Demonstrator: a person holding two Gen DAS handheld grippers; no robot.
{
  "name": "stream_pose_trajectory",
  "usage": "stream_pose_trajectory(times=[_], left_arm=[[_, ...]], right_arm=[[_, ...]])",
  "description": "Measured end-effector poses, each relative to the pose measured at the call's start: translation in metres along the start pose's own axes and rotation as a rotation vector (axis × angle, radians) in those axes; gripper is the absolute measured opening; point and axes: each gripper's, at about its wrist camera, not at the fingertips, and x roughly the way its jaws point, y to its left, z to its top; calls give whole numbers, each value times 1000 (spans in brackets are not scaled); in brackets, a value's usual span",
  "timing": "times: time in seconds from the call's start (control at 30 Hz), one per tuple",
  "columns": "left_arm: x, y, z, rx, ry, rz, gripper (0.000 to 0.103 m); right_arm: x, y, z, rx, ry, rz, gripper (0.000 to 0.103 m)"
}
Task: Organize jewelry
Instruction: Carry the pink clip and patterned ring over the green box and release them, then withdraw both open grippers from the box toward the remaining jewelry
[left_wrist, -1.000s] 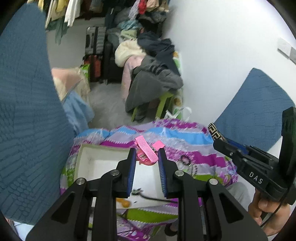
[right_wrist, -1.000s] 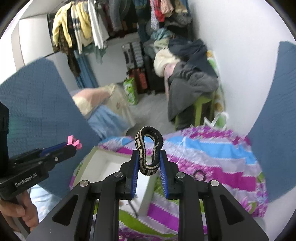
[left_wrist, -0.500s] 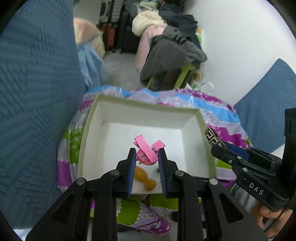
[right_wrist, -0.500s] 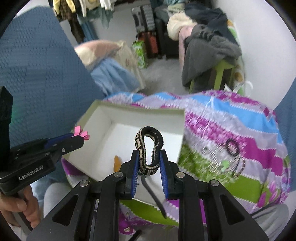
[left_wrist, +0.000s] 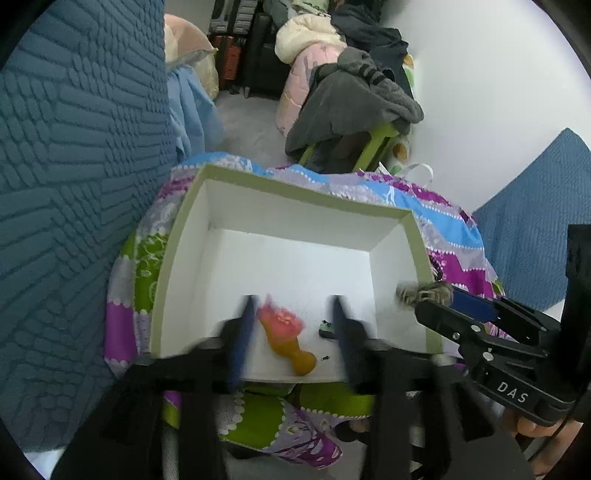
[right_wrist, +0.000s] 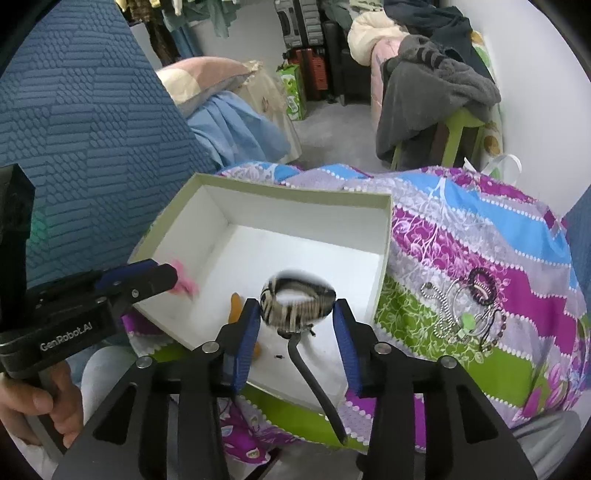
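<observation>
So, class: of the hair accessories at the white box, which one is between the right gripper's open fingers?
The black-and-cream patterned hair tie, blurred between the right gripper as its jaws have just been opening. The pink hair clip is at the left gripper instead.

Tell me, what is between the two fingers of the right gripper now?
The striped hair tie, blurred, sits between the fingers of the right gripper, whose jaws have just been opening, above the white box. The right wrist view shows it.

Black hand-held gripper (right_wrist: 295, 321) w/ blue pads (right_wrist: 245, 341), silver screws, white "GenRobot.AI" & "DAS" markings
</observation>
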Motion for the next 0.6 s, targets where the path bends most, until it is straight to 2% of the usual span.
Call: stream_pose_trajectory(times=[0.03, 0.07, 0.13, 0.17, 0.33, 0.6], left_arm=[[-8, -3, 1, -1, -28, 9, 64], [-14, -5, 3, -1, -45, 11, 65], [-23, -9, 7, -4, -57, 9, 65], [-30, -13, 9, -2, -71, 9, 65], [-63, -34, 15, 30, -140, 39, 71], [-109, -72, 13, 54, -245, 39, 73]], right_arm=[[-4, -1, 2, 0, -8, -1, 49], [-9, -1, 4, 0, -21, 0, 52], [-22, -3, 7, -1, -51, 5, 69], [-29, -3, 8, -2, -67, 3, 71], [-65, -7, 14, -17, -146, 12, 72], [-131, -18, 12, -46, -281, 17, 72]])
